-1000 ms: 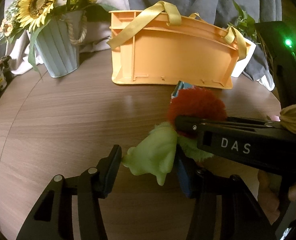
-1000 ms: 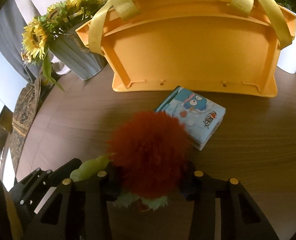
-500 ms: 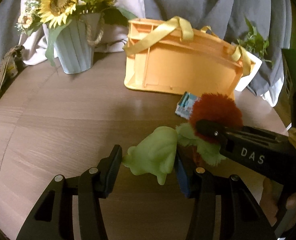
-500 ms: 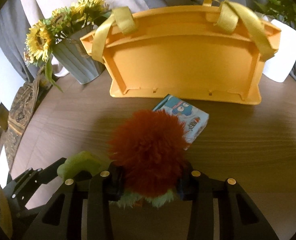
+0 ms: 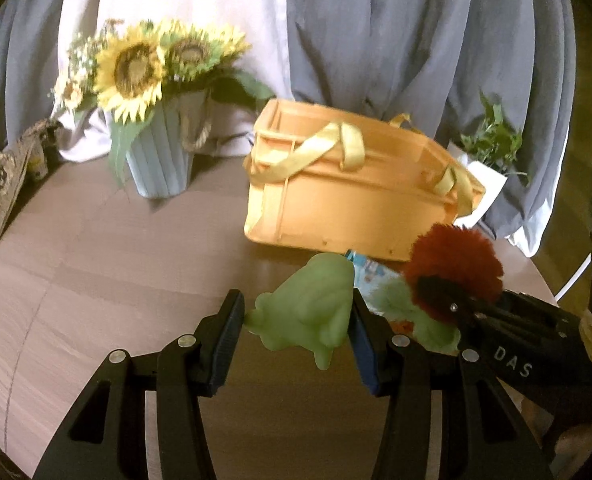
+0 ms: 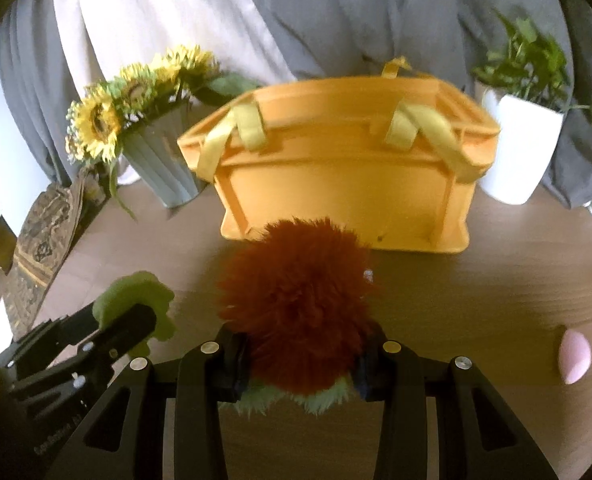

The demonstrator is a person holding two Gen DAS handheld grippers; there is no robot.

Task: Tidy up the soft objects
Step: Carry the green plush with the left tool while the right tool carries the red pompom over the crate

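Observation:
My left gripper [image 5: 293,326] is shut on a soft green squishy toy [image 5: 312,308] and holds it above the table; it also shows at the left of the right wrist view [image 6: 135,306]. My right gripper [image 6: 300,350] is shut on a fluffy toy with a red pom top and green fringe [image 6: 296,304], seen beside the left gripper in the left wrist view [image 5: 454,274]. The orange basket [image 6: 344,192] with yellow straps stands ahead of both, also in the left wrist view [image 5: 356,200].
A sunflower vase [image 5: 155,152] stands at the back left and a white plant pot [image 6: 524,152] at the back right. A tissue pack [image 5: 370,274] lies before the basket. A pink soft piece [image 6: 574,354] lies on the wooden table [image 5: 95,260] at the right.
Both grippers have risen with their toys and tilted up, so the basket's open rim and the curtains come into view. The tissue pack is now mostly hidden behind the toys.

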